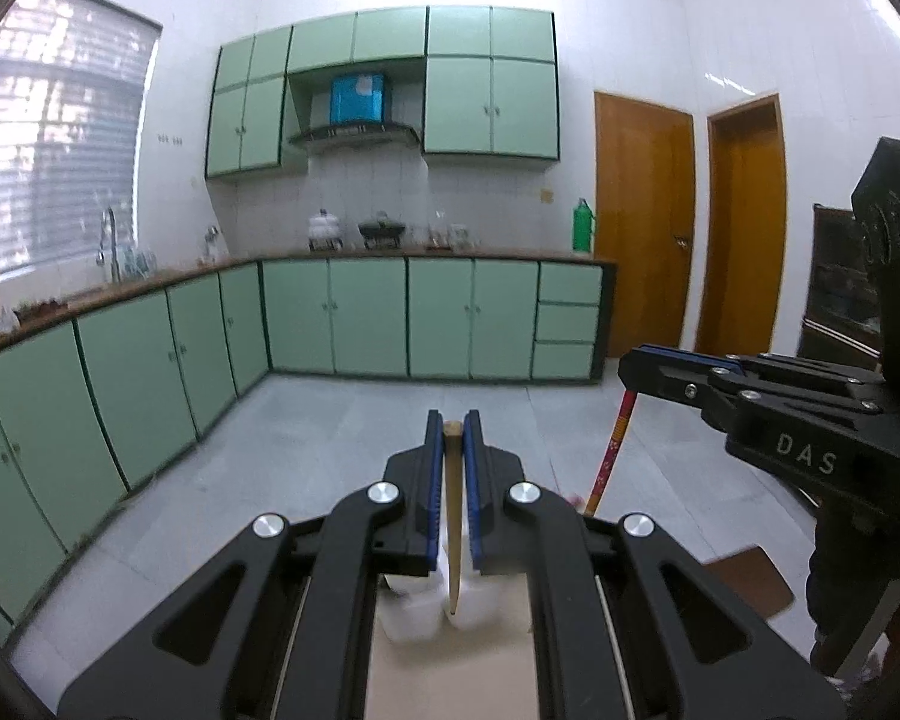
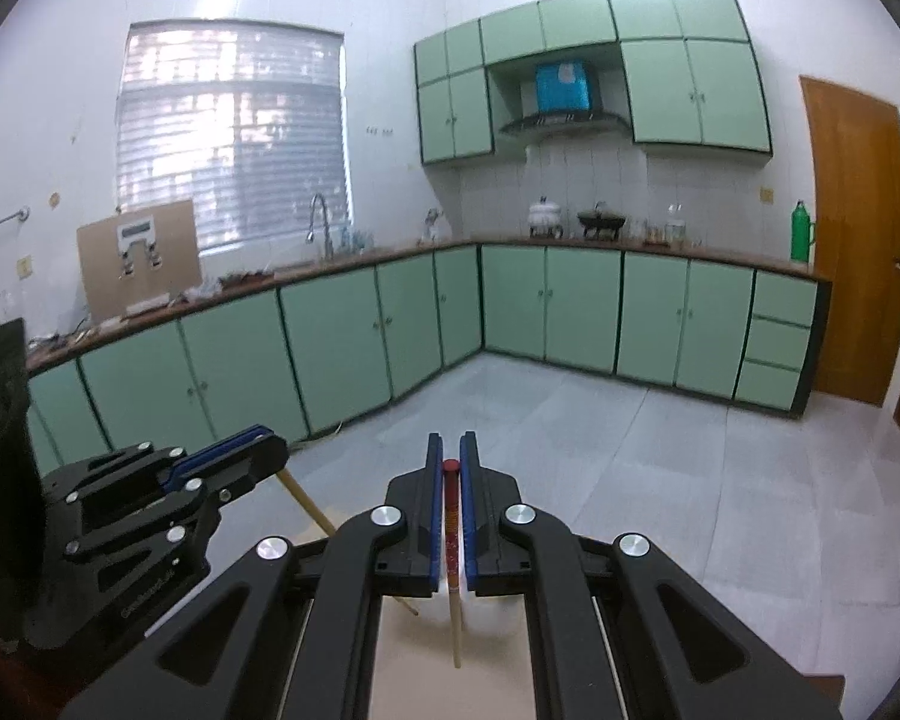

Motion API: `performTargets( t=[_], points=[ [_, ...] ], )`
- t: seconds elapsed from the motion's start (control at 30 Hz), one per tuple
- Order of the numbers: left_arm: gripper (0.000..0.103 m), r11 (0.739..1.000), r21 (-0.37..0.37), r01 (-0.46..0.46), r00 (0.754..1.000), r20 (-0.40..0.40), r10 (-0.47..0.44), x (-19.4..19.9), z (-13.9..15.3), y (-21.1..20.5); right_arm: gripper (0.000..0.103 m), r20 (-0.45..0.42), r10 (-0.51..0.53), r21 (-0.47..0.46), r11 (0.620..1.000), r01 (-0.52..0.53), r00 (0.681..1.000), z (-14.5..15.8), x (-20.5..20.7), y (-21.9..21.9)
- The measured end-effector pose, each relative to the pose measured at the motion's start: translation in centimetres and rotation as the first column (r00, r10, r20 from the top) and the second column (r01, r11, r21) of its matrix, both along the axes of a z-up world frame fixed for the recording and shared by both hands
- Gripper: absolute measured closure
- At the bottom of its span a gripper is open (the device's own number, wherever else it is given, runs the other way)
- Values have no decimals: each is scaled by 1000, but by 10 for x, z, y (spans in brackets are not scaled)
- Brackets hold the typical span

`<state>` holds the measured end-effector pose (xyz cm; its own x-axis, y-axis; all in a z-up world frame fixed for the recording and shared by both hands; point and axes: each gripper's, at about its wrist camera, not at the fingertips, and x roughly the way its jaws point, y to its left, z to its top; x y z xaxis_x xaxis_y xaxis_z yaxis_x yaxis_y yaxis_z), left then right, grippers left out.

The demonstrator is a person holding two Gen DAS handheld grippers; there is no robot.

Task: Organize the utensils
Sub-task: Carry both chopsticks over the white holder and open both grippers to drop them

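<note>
Chopsticks are up in the air — the left gripper pinches a plain wooden chopstick, and the right gripper pinches a red-topped chopstick. Hold tight and go slow — lower both tips together into the white holder below.

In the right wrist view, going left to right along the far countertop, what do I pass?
Cardboard panel → faucet → white lidded pot → dark wok on its stand → green thermos.
</note>
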<state>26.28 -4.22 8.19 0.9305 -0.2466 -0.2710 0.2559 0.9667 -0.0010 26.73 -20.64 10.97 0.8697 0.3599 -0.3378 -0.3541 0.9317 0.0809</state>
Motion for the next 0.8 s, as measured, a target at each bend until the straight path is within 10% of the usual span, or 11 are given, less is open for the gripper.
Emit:
performTargets(
  t=[0.8],
  points=[
    [95, 999, 25, -40, 987, -154, 43, 100, -90, 5, 96, -137, -91, -48, 995, 85, 986, -99, 115, 11]
  ],
)
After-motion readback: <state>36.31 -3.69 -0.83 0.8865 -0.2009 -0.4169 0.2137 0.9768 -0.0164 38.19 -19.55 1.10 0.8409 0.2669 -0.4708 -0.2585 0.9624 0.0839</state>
